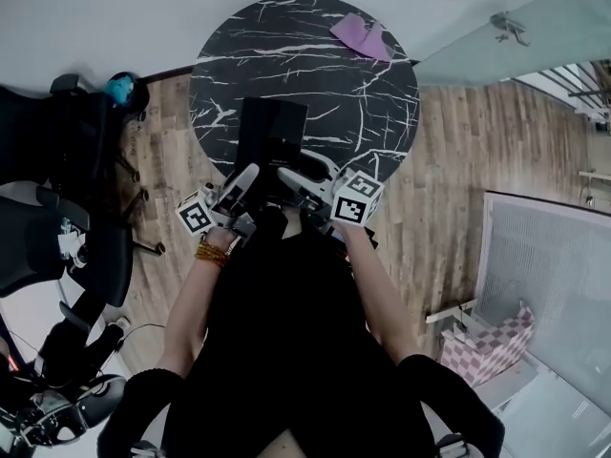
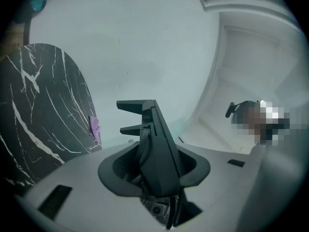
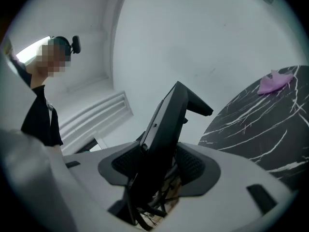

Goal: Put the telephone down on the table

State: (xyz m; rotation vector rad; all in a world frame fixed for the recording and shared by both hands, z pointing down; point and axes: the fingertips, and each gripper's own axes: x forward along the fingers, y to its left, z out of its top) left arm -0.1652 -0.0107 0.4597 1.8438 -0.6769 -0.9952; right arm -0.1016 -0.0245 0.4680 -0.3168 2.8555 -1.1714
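Note:
The black telephone is over the near part of the round black marble table, tilted up on its stand. My left gripper comes at its near left edge. In the left gripper view the telephone stands edge-on between the pads, which press on both its sides, so that gripper is shut on it. My right gripper is at the near right edge. In the right gripper view the telephone stands between the jaws of that gripper, which is open, with a gap at the right pad.
A pink cloth lies at the table's far edge. Black office chairs stand to the left on the wooden floor. A glass partition and a checkered cushion are at the right. A person in black stands by the white wall.

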